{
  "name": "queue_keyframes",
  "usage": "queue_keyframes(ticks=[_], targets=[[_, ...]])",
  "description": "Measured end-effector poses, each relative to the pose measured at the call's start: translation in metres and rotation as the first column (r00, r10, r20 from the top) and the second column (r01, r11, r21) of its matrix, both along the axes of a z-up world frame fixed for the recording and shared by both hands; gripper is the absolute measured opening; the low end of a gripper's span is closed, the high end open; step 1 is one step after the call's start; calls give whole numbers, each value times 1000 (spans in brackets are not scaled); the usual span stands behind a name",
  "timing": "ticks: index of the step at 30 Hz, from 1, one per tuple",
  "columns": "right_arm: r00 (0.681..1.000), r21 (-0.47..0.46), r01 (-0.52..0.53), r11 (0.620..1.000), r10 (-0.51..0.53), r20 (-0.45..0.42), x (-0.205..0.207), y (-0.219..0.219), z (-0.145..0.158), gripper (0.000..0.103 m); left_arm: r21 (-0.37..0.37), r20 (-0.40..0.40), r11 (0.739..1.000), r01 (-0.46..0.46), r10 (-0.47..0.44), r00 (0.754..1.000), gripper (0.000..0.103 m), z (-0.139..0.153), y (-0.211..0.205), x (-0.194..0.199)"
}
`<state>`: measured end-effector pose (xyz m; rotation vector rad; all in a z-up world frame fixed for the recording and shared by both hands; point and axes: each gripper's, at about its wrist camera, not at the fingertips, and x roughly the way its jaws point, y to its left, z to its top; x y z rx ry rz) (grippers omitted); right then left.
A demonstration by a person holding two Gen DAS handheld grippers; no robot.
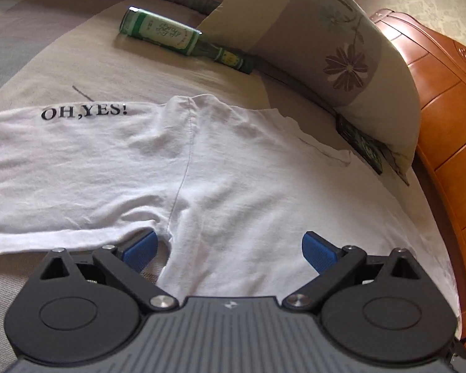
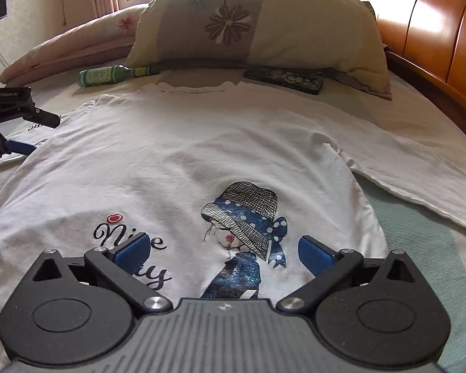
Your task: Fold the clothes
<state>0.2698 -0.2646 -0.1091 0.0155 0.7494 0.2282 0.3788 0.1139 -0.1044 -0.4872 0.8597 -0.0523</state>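
White shirt point(image 2: 183, 155) hem hidden behind wide-open right gripper point(image 2: 223, 250).

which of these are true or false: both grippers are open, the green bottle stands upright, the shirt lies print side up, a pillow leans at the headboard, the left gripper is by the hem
1. Both grippers are open. True: the left gripper and right gripper each show their blue pads spread apart, holding nothing.
2. The green glass bottle stands upright. False: it lies on its side on the bed.
3. The white long-sleeved shirt lies print side up. True.
4. A floral pillow sits by the wooden headboard. True.
5. The left gripper is at the shirt's hem. False: it is at the seam where the "OH,YES!" sleeve meets the body.
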Motion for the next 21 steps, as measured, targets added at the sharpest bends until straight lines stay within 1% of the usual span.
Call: queue_keyframes(ticks=[2,3,6,10,11,13,14,16,17,19,20,21], targets=[[1000,52,-2,999,1,6,1,-3,4,103,2,8,999,-54,54,999,99,-6,11,3],[1000,60,-4,998,3,10,1,-3,5,103,5,5,998,-64,64,998,98,-7,14,4],[1000,45,-10,999,9,23,0,2,6,103,18,-15,998,-55,55,998,98,-2,15,4],[1000,19,-12,1000,12,12,1,5,3,103,36,-43,998,-43,45,998,97,5,17,4],[1000,22,-11,1000,11,12,1,5,4,103,30,-33,999,-25,26,999,97,10,15,1],[1000,30,-14,999,13,20,0,4,6,103,9,14,999,32,-32,999,98,22,5,-8],[1000,34,-16,999,15,24,-1,5,7,103,7,40,998,55,-56,998,98,29,0,-8],[999,32,-26,999,25,29,-2,7,7,103,7,58,995,104,-105,993,98,31,-13,-1],[999,27,-30,999,29,28,-2,8,7,103,11,47,992,122,-122,991,98,27,-20,4],[999,16,-32,999,31,25,-1,11,6,103,26,2,989,143,-143,990,98,14,-31,12],[999,14,-30,999,30,23,0,11,5,103,37,-26,988,149,-148,989,98,6,-35,13],[999,15,-29,999,29,22,0,11,5,103,56,-38,986,158,-156,987,97,-1,-36,9]])
